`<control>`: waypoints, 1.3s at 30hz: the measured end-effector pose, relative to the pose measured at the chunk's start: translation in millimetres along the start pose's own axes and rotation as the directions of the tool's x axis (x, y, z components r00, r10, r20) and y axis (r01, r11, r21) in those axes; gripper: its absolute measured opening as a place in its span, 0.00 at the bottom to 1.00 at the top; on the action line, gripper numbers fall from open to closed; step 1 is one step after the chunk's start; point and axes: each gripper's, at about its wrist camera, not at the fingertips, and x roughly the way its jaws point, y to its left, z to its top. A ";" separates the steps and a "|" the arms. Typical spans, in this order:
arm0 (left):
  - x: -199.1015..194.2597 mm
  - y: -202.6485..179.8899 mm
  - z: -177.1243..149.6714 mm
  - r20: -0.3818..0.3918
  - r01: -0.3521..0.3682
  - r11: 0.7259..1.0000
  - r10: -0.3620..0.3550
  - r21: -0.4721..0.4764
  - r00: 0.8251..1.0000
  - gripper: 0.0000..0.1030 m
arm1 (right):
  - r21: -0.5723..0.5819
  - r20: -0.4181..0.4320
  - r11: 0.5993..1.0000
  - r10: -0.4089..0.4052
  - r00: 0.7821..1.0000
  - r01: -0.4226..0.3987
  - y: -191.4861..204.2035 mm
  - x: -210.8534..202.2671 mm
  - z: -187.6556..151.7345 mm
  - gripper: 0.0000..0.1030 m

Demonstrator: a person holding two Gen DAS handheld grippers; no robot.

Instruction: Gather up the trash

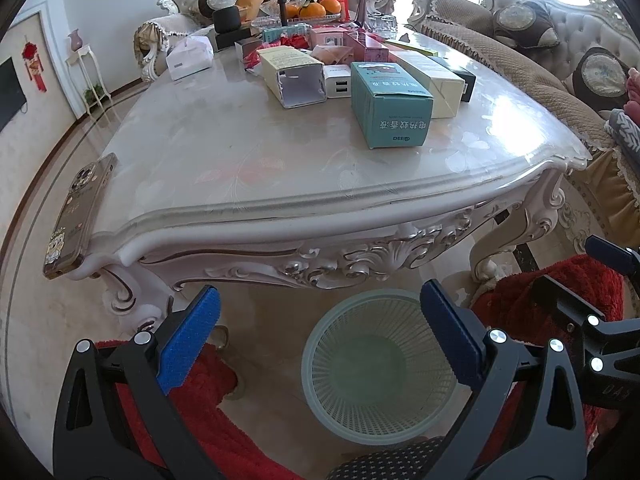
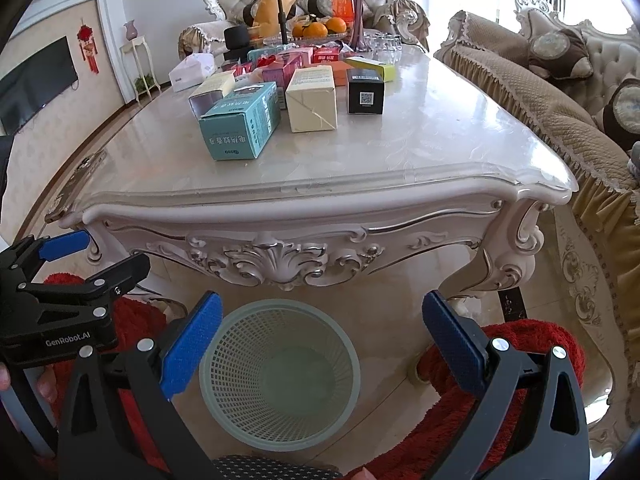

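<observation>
The left gripper (image 1: pixel 320 336) is held with its jaws wide apart and nothing between them, low in front of the table (image 1: pixel 280 168). The right gripper (image 2: pixel 322 344) is also spread wide and empty, beside the left one. Between the blue pads (image 2: pixel 188 346) of the right gripper, the waste basket (image 2: pixel 280 376) is seen on the floor, just in front of the table's carved near edge. It is a pale green mesh basket, standing upright.

On the table, a teal box (image 1: pixel 390 106) is laid nearest to the front edge, among the middle group of cartons. Just behind it a cream carton (image 2: pixel 312 100) is placed, and to the right of this a small black box (image 2: pixel 365 91) stands upright. An opened cream box (image 1: pixel 292 78) lies left of the teal box. A phone (image 1: pixel 78 216) is laid on the table's left front corner. Oranges (image 1: pixel 316 8) are seen at the far end of the table.
</observation>
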 end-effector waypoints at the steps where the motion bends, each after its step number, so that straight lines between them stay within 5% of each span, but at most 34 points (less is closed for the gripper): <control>1: 0.1 0.2 0.0 0.000 0.000 1.000 0.000 -0.001 1.000 0.94 | -0.001 0.000 1.000 0.000 1.000 0.000 0.2 -0.1 -0.2 0.93; 19: 10.0 -12.8 16.1 0.010 0.028 1.000 -0.028 -0.002 1.000 0.94 | 0.018 0.020 1.000 0.005 1.000 -0.005 -16.8 6.6 11.7 0.93; 22: 11.0 -14.0 33.7 0.069 0.068 0.997 -0.065 -0.039 0.996 0.94 | 0.019 0.125 1.000 0.013 0.992 -0.015 -34.1 1.0 42.2 0.93; 27: 31.5 -24.5 73.3 0.135 0.091 0.994 -0.081 -0.065 0.987 0.94 | -0.021 0.246 0.997 -0.071 0.967 0.078 -58.9 20.6 110.9 0.93; 33: 63.7 -32.7 104.7 0.120 0.106 0.990 -0.094 -0.097 0.988 0.94 | -0.090 0.156 0.996 -0.016 0.988 0.030 -72.5 81.2 167.8 0.93; 39: 85.6 -31.6 117.7 0.096 0.083 0.989 -0.072 -0.120 0.993 0.94 | -0.145 0.086 0.989 -0.007 0.996 0.020 -65.9 118.8 185.6 0.93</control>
